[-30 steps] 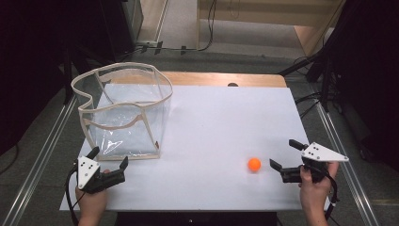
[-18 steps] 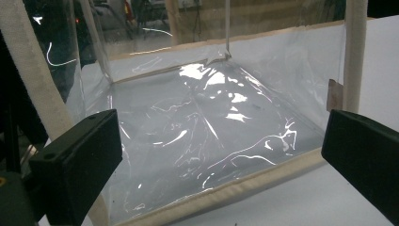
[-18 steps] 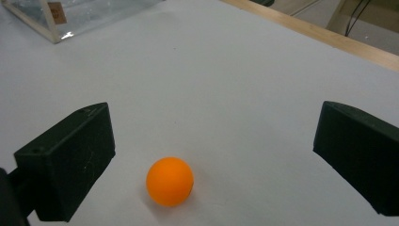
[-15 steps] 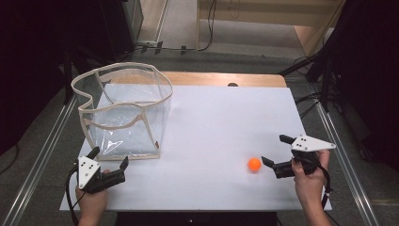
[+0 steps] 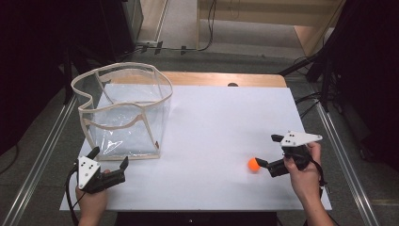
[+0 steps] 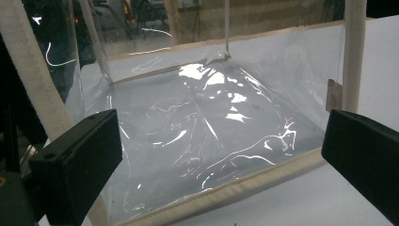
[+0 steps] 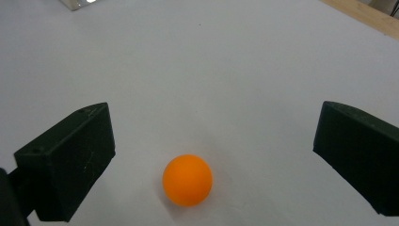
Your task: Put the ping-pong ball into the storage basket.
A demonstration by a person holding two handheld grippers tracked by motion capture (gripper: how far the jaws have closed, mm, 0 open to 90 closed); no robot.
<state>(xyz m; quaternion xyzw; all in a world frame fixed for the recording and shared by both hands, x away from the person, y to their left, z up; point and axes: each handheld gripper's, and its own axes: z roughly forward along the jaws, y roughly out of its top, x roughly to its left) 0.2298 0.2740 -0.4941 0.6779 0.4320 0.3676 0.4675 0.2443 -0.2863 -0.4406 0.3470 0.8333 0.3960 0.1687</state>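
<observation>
A small orange ball lies on the white table top at the front right. My right gripper is open just right of it, and its near jaw tip is almost at the ball. In the right gripper view the ball rests low between the wide-open jaws of the right gripper, touching neither. A clear plastic bag with cream trim stands open at the back left. My left gripper is open at the bag's front edge. The left gripper faces the bag's clear wall.
A wooden strip runs along the table's far edge, with a small dark knob on it. Metal rails flank both sides of the table. The white sheet ends just in front of both hands.
My right gripper has moved left and slightly forward until its jaws reach the orange ball. The left gripper, ball and bag have stayed in place.
</observation>
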